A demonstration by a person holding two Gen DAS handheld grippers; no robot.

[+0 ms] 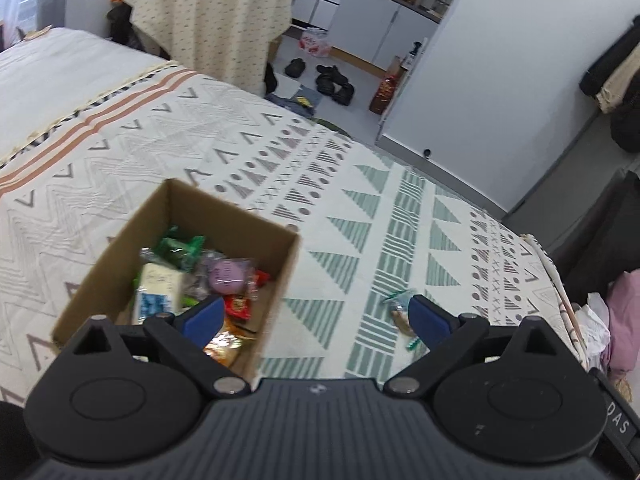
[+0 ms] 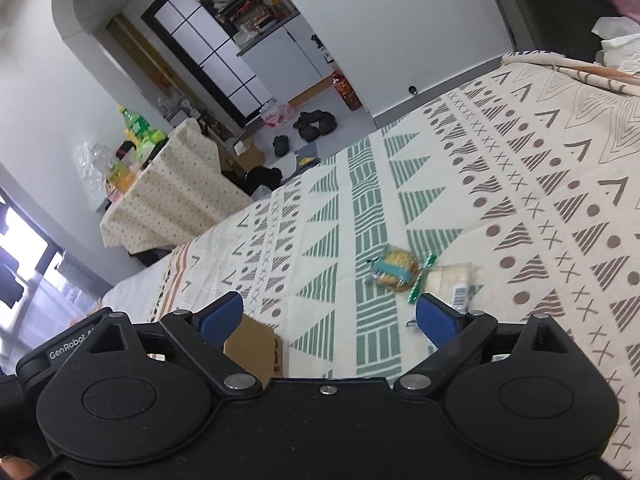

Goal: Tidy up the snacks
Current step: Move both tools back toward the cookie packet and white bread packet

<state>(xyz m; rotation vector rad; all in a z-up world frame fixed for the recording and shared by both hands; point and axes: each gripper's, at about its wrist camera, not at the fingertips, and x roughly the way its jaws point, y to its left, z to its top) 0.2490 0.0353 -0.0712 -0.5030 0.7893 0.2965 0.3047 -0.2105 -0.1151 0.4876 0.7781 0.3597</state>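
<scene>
The box (image 1: 176,264) sits on the bed (image 1: 360,208), open-topped to collect snacks, and already holds several. A biscuit (image 2: 396,270) and pale packet (image 2: 450,278) lie loose beside it. Left gripper (image 1: 316,320) and right gripper (image 2: 328,316) hover spread, empty, presumably ready to pick

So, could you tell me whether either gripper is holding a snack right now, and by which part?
Nothing is held: the left gripper and right gripper both stand open and empty. The cookie packet lies untouched on the bedspread.

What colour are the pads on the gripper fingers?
Blue, on black arms; the pads show best in the left wrist view.
</scene>
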